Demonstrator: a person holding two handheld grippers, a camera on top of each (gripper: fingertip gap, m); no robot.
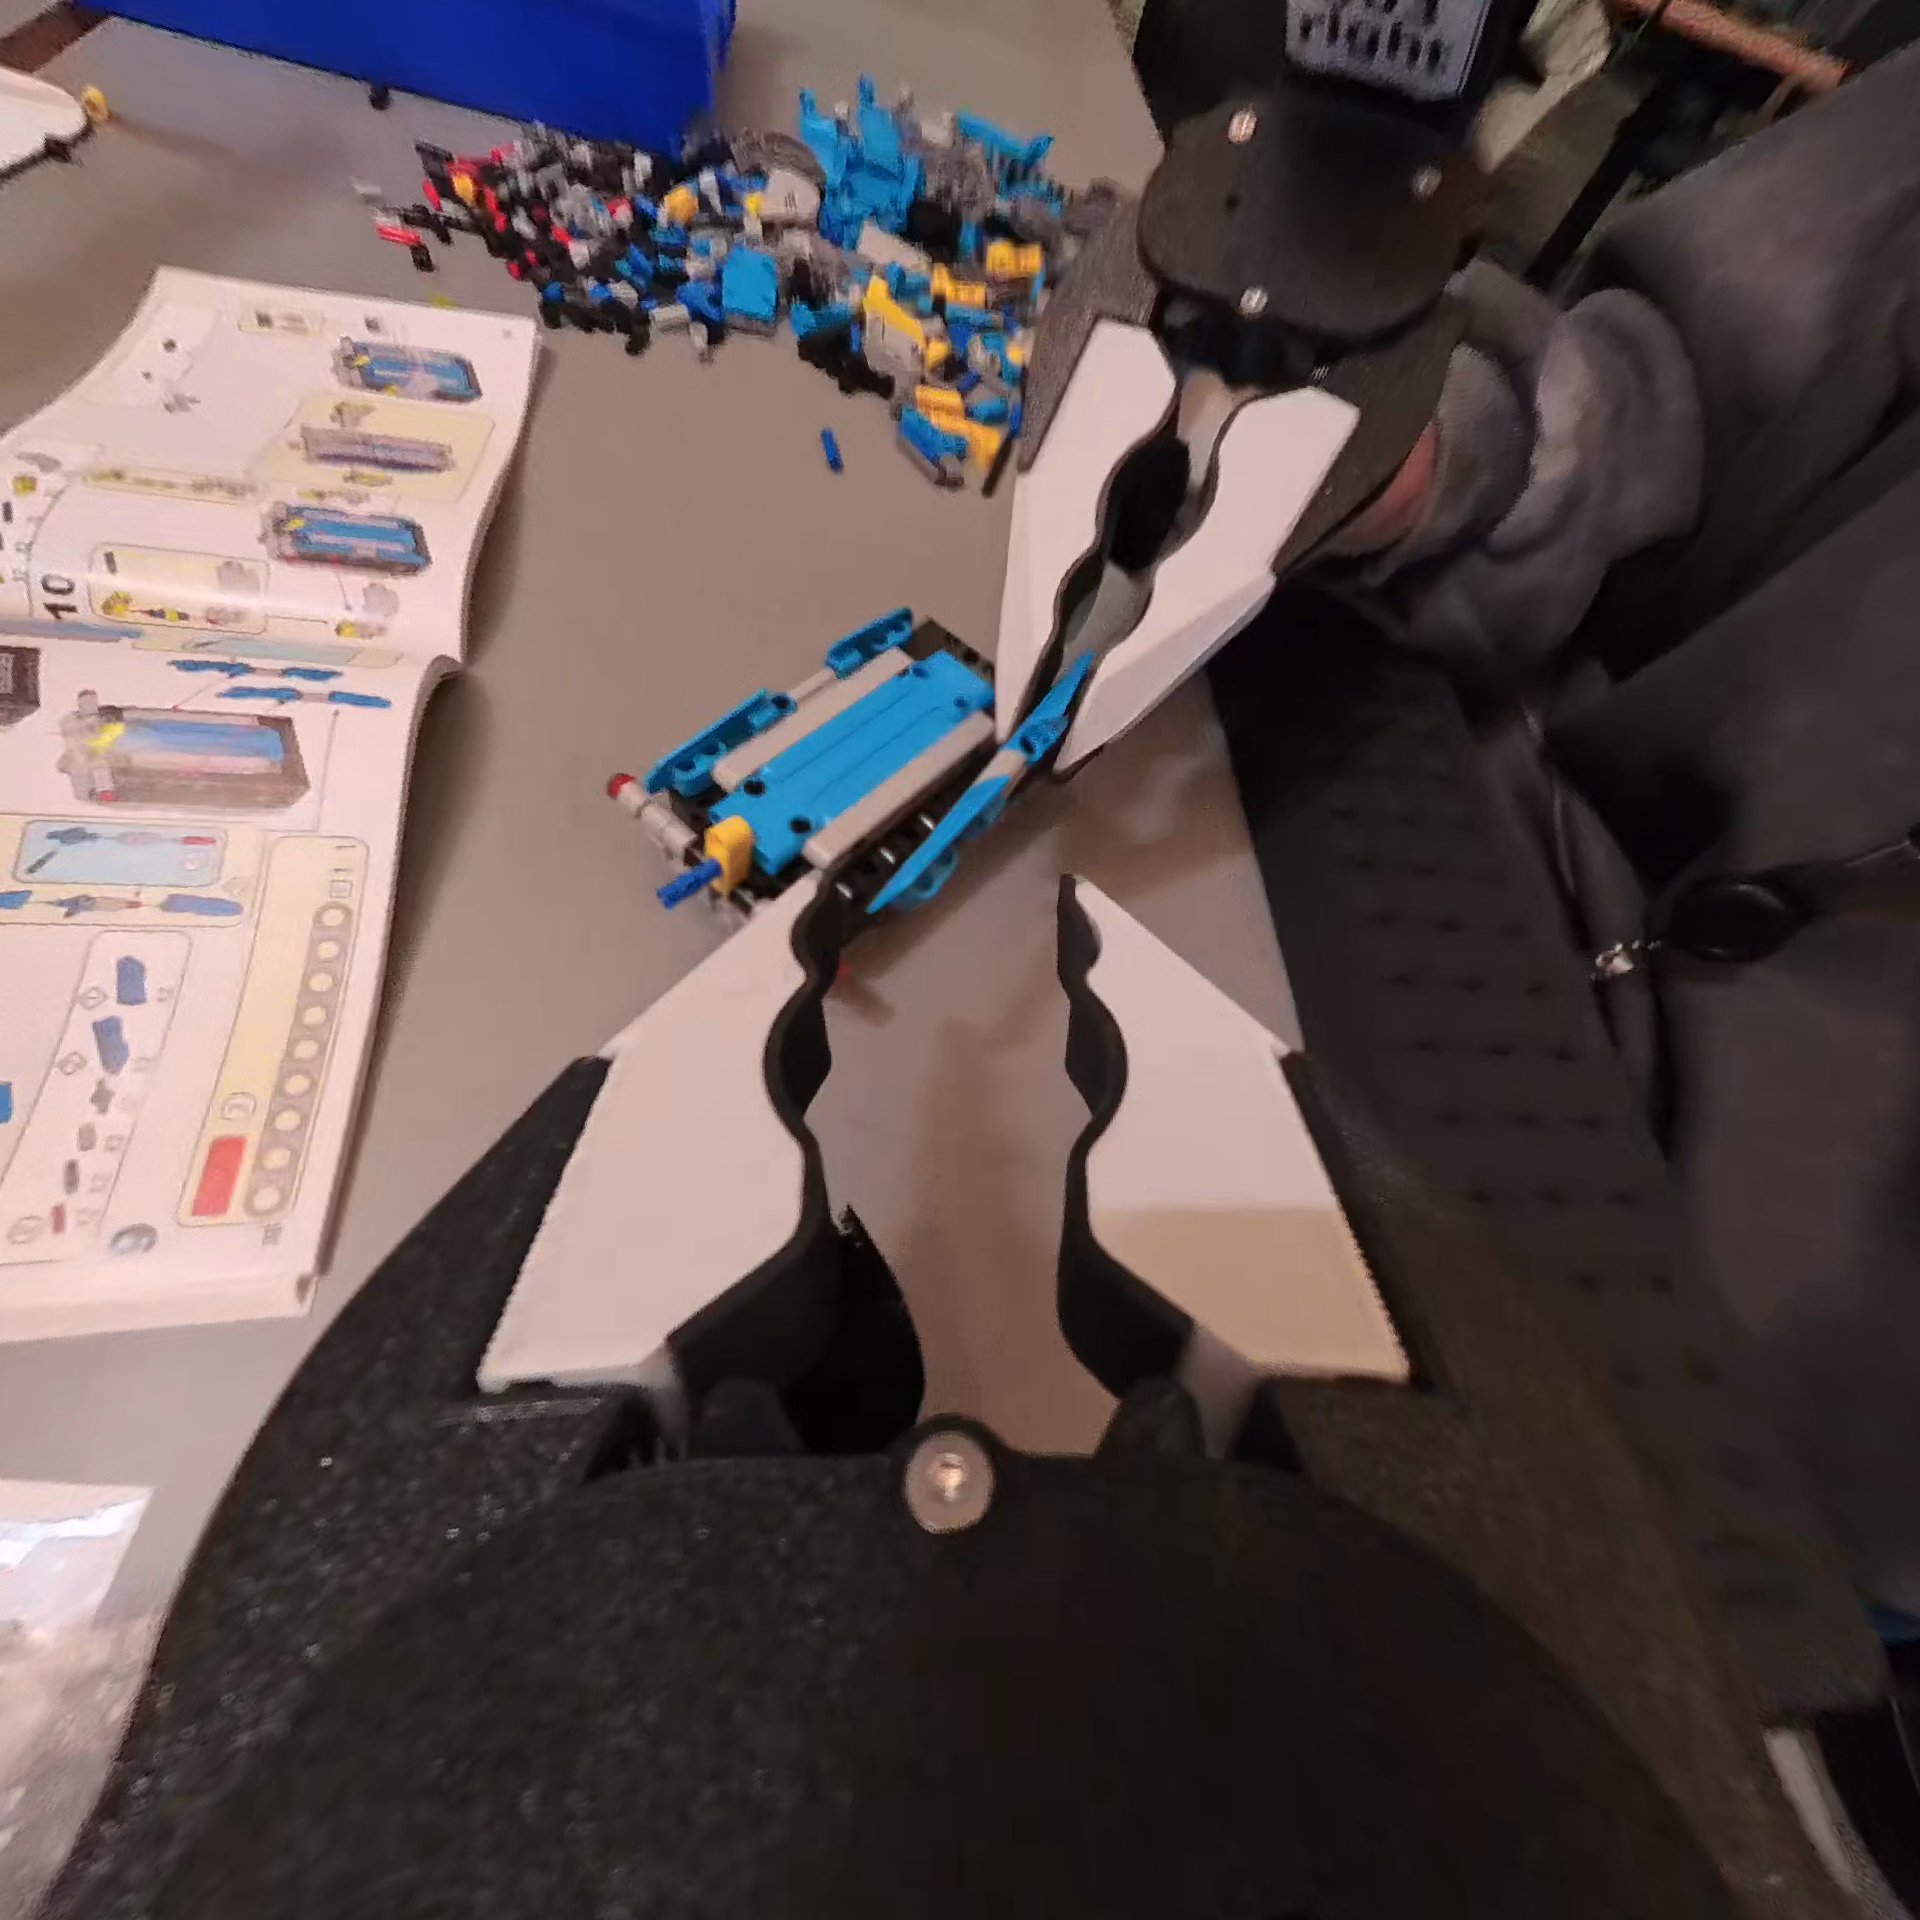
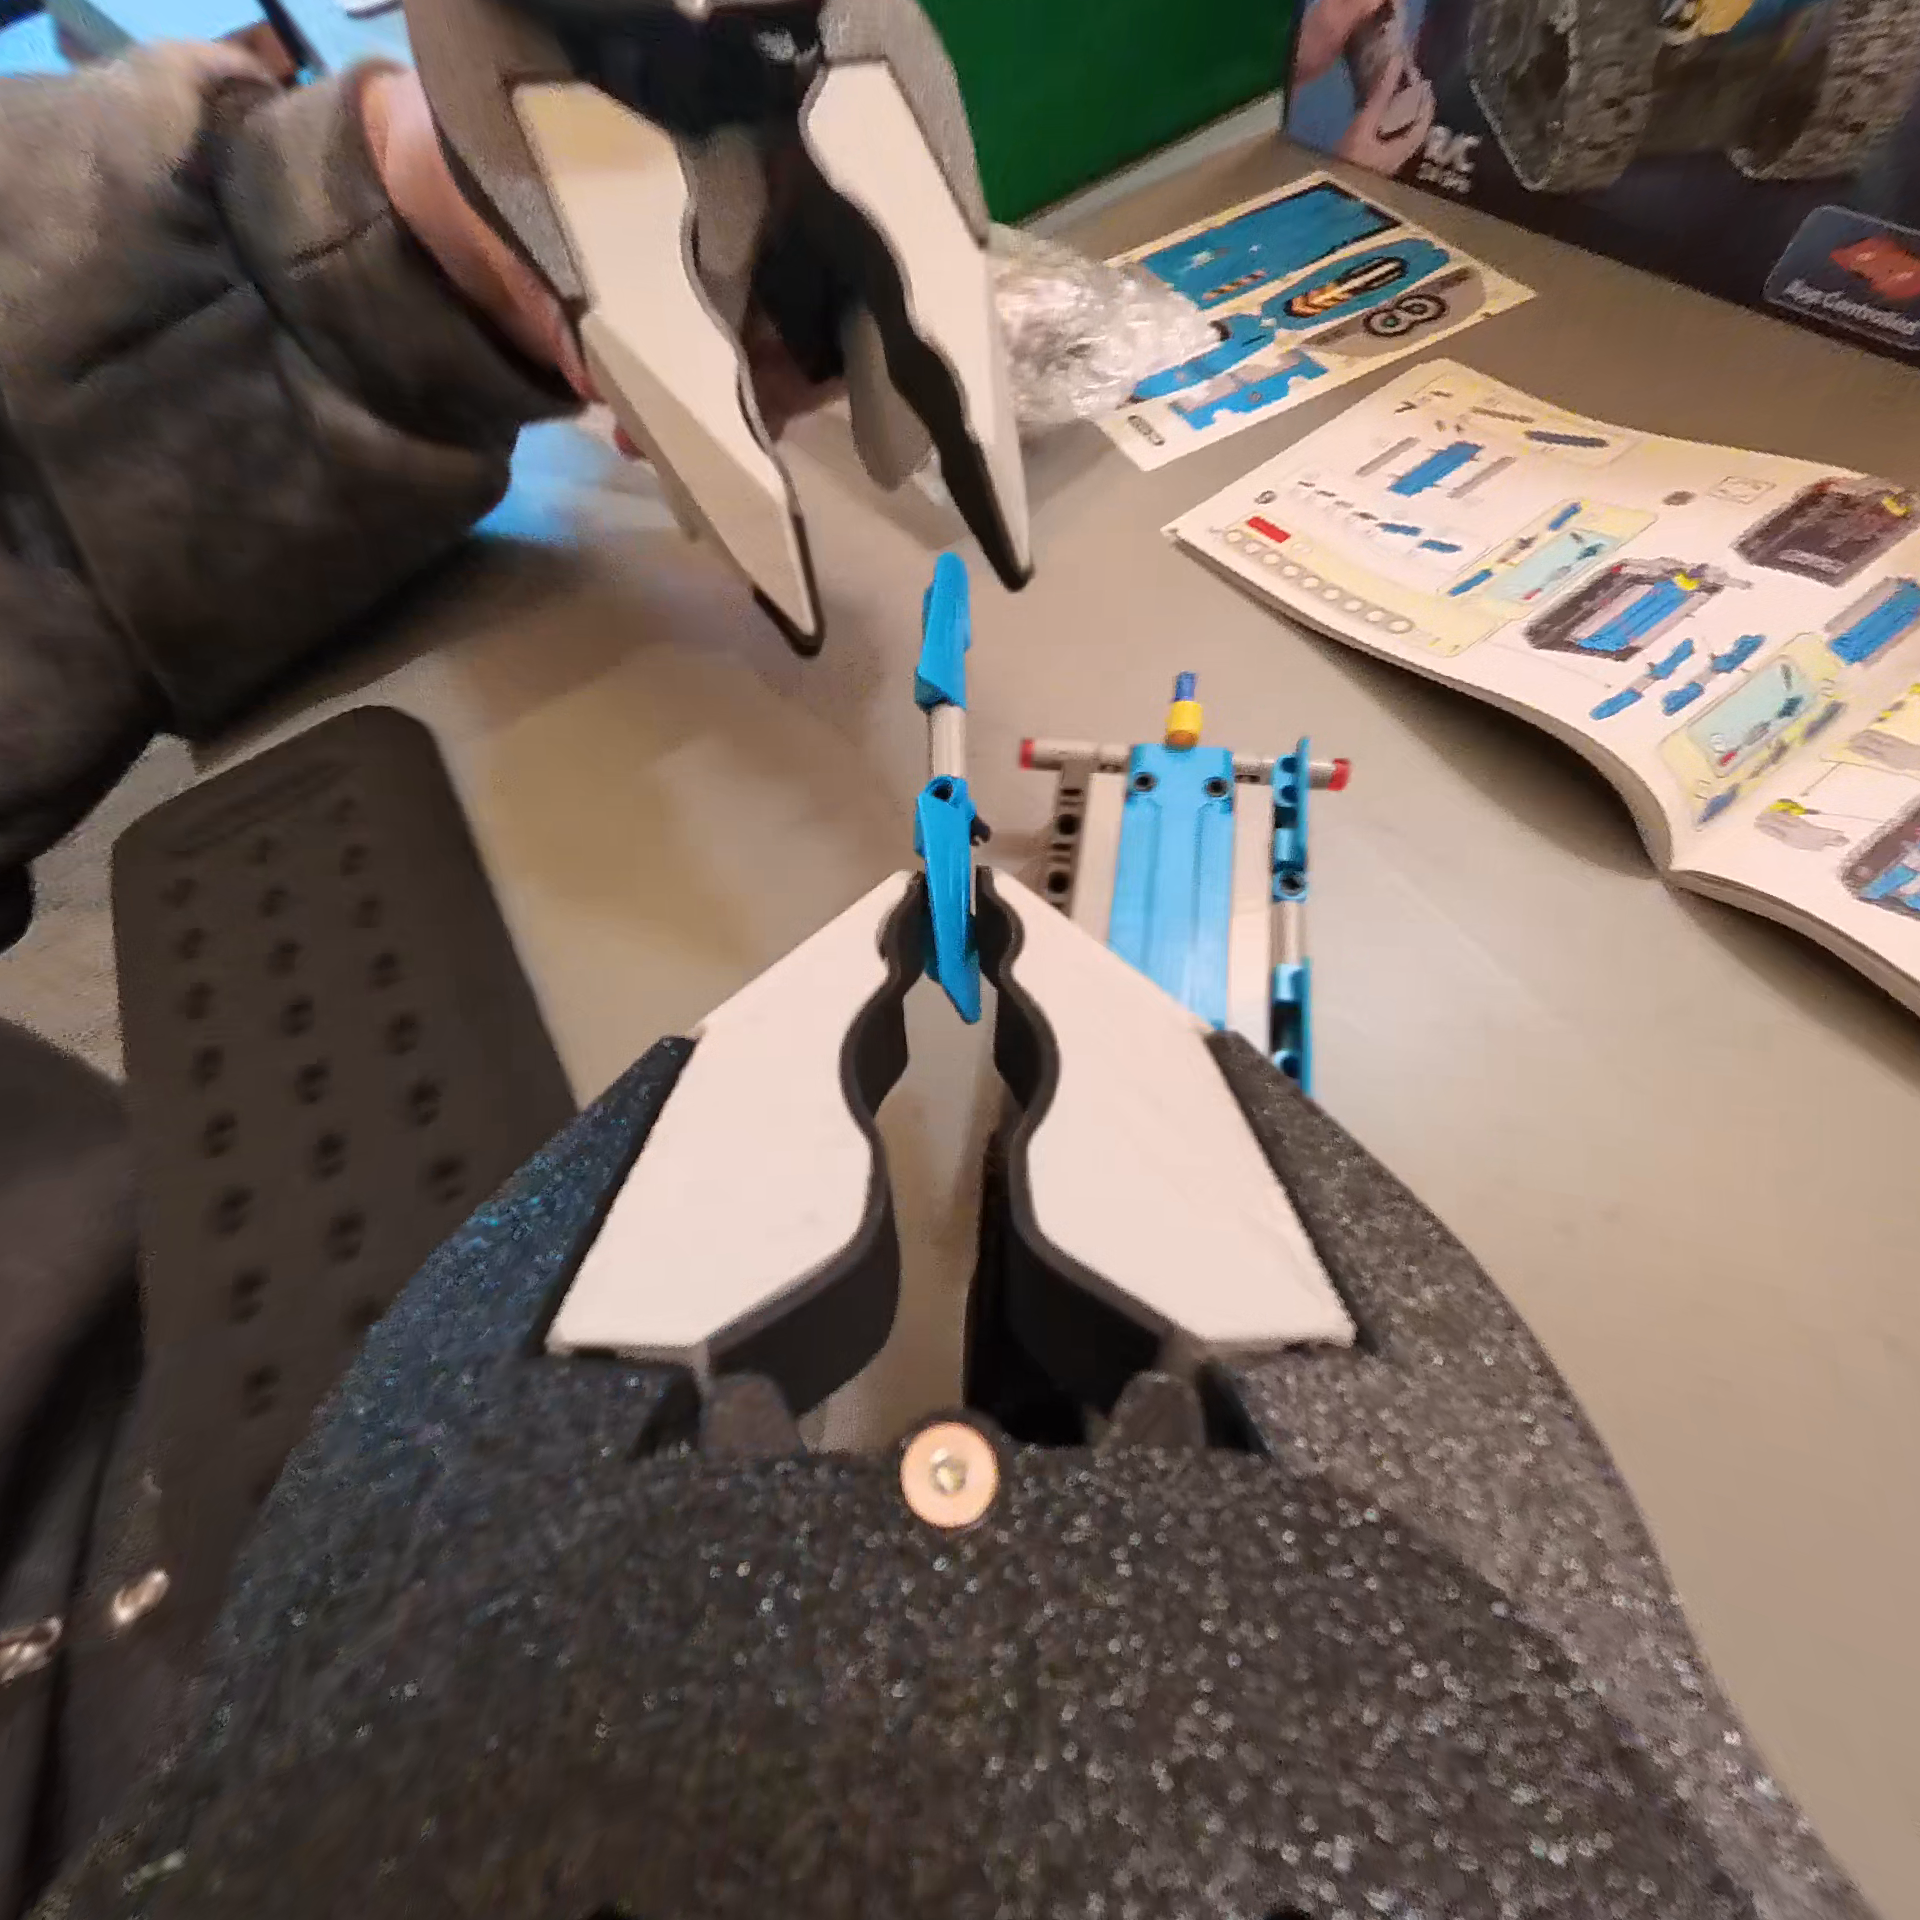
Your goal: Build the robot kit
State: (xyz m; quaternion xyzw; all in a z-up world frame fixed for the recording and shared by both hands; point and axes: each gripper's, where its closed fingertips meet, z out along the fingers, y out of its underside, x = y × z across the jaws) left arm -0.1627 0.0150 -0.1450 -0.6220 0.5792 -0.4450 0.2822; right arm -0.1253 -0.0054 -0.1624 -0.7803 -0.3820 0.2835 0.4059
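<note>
My right gripper (image 2: 948, 883) is shut on a thin blue and grey rod piece (image 2: 943, 821) and holds it above the grey table. The rod's far end reaches between the open fingers of my left gripper (image 2: 909, 603), apparently without touching them. In the left wrist view my left gripper (image 1: 940, 899) is open and empty, and the right gripper (image 1: 1034, 748) comes in from the upper right with the rod (image 1: 966, 821). A partly built blue, grey and black model (image 1: 831, 758) lies on the table beside the rod; it also shows in the right wrist view (image 2: 1174, 894).
An open instruction booklet (image 1: 208, 727) (image 2: 1662, 644) lies beside the model. A pile of loose bricks (image 1: 831, 260) and a blue bin (image 1: 468, 42) are beyond it. A sticker sheet (image 2: 1299, 301), plastic bag (image 2: 1081, 322), product box (image 2: 1662, 125) and black perforated pad (image 2: 312, 1039) are nearby. The gap from one gripper's tips to the other's is roughly 6 cm.
</note>
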